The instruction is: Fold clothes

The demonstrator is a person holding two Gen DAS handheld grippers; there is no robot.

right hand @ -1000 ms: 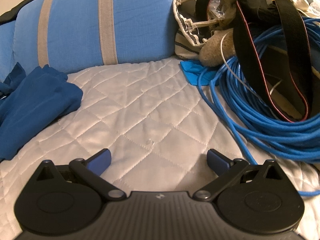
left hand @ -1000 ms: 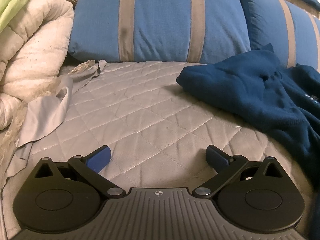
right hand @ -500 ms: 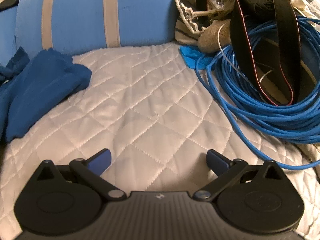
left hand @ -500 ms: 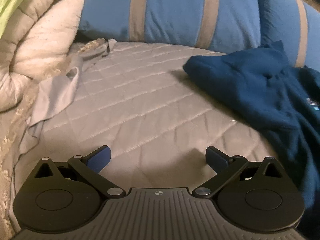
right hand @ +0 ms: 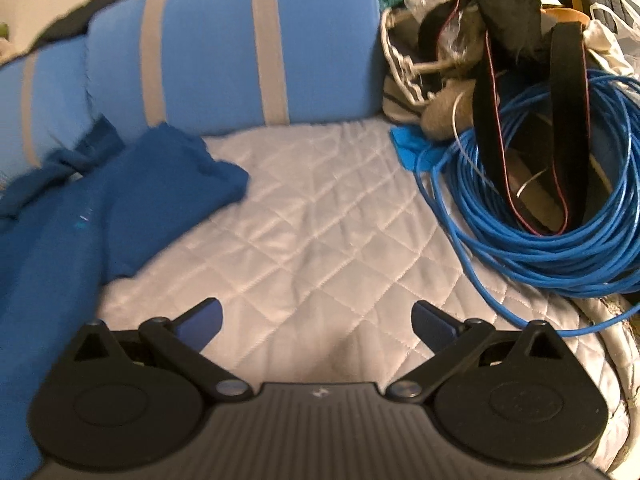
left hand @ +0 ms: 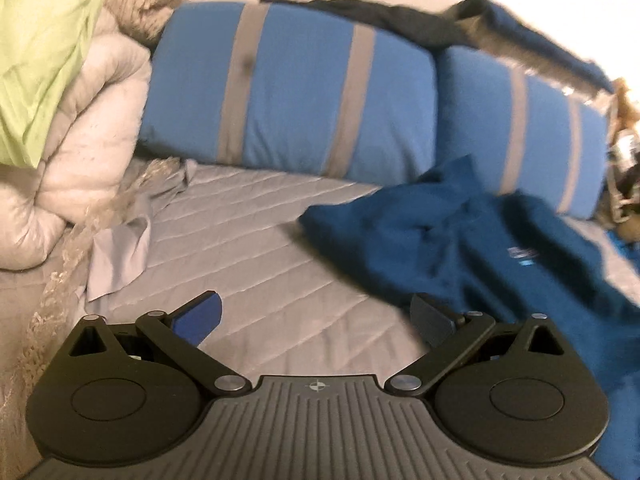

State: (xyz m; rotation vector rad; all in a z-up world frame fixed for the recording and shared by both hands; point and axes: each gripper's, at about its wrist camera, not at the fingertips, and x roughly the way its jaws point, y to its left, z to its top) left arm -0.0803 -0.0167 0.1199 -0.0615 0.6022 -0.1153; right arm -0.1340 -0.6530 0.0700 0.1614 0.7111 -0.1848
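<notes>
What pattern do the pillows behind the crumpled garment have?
Blue pillows with vertical grey stripes, clearest in the left wrist view.

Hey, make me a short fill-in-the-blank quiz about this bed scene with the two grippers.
1. The crumpled dark blue garment lies on the ___ mattress cover.
2. The coiled cable is ___ in colour.
3. Both the left gripper and right gripper have their jaws ___.

Answers: quilted; blue; open

A crumpled garment (left hand: 460,240) lies on the bed (left hand: 248,248) near its head edge, in front of two pillows (left hand: 288,96) propped along that edge. A rolled duvet (left hand: 80,148) sits at the bed's left edge; a coiled cable (right hand: 540,216) lies at its right edge.
</notes>
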